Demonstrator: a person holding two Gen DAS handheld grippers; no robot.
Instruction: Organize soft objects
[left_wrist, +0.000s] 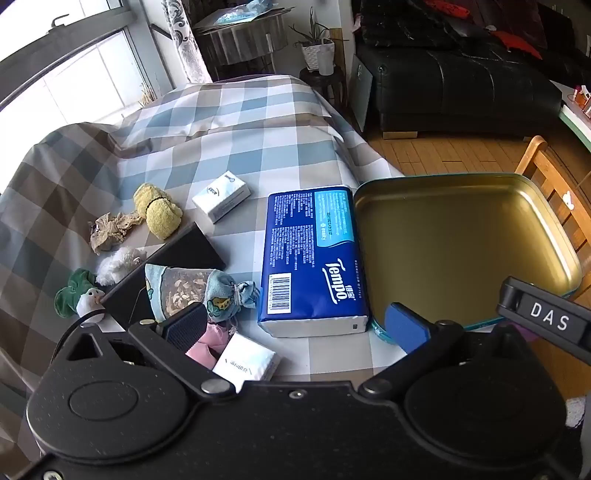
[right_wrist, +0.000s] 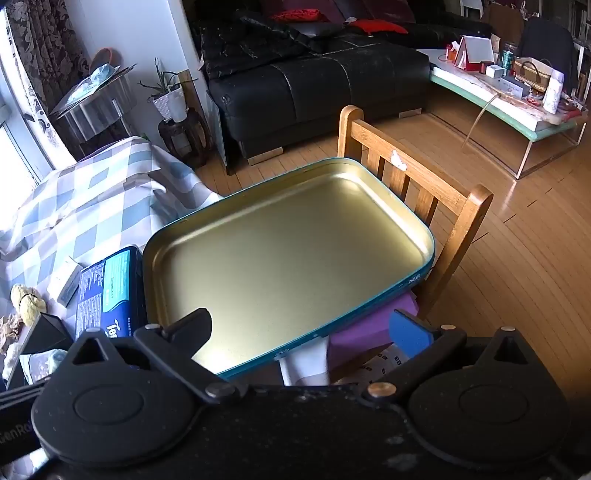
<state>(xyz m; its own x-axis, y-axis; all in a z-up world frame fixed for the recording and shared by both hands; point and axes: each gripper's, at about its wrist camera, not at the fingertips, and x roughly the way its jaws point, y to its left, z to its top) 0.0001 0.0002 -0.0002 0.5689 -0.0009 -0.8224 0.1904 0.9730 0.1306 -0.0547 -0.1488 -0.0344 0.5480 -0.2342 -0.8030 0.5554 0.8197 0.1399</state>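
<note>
Both the left gripper (left_wrist: 295, 325) and right gripper (right_wrist: 299, 332) hover with fingers wide and empty over the checked-cloth table (left_wrist: 229, 147), where the blue Tempo tissue pack (left_wrist: 312, 258), touching the empty gold tin tray (right_wrist: 280, 254), likely wants a grip across its narrow sides.

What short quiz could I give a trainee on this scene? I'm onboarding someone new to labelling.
1. True or false: the gold tray already holds soft objects.
2. What lies right beside the tray's left rim?
A. yellow plush toy
B. blue Tempo tissue pack
C. small white tissue packet
3. What state is the left hand-held gripper in?

Key: 1 false, it is empty; 2 B; 3 open, holding nothing.
</note>
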